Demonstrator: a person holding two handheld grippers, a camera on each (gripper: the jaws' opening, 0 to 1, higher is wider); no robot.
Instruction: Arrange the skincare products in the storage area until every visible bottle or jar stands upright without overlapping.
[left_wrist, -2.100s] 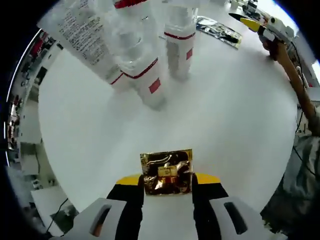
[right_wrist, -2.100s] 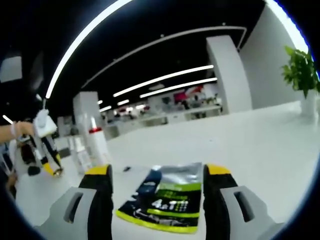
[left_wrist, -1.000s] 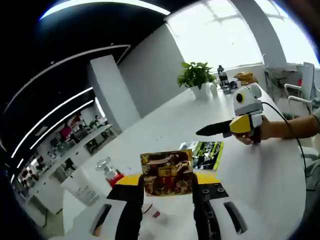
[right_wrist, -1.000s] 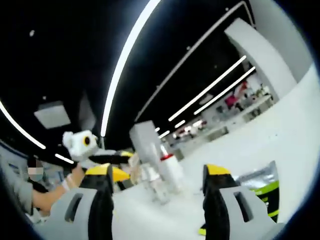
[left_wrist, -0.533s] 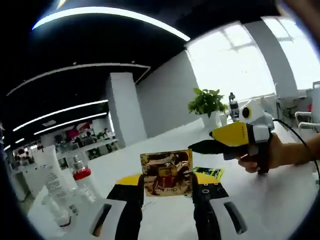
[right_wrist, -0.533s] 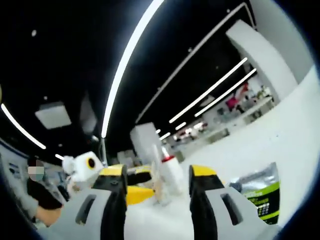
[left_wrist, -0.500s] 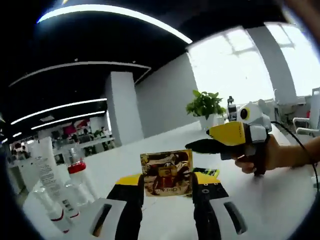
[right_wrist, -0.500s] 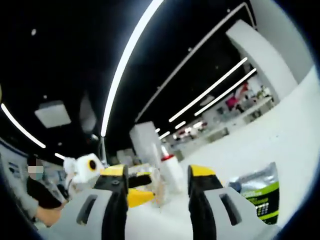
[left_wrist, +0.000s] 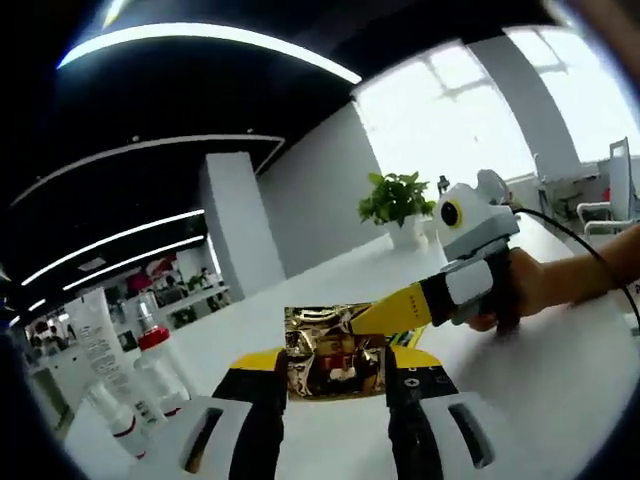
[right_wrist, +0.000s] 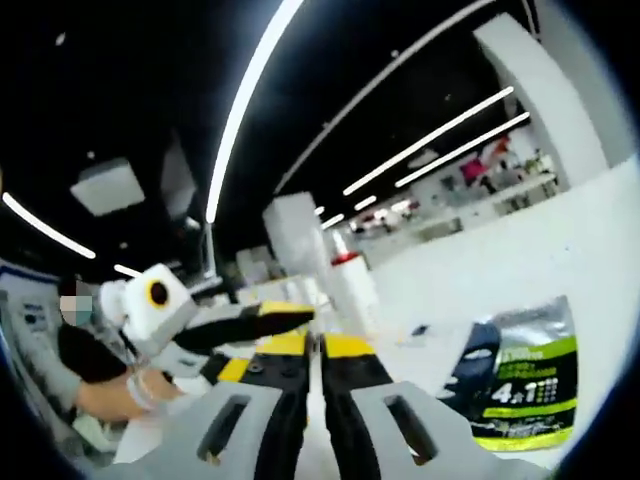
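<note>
Left gripper view: the left tongs are clamped on a gold foil sachet, which sits upright between the two jaws, above the white desk. The right tongs come in from the right, held by a hand; their dark and yellow tip reaches the sachet's upper right edge, and whether it touches cannot be told. Beyond the sachet a green and black packet lies on the desk, mostly hidden. At lower left, well apart from the tongs, a white tube and a clear bottle with a red collar stand upright; smaller clear bottles stand close in front of them. A potted plant stands far back.

Right gripper view: the right tongs have their jaws together, with nothing visible between them. The left tongs show to the left, just above the jaws. A bottle with a red collar stands upright behind the tips. The green and black packet lies flat on the desk, to the right of the tongs and apart from them.
</note>
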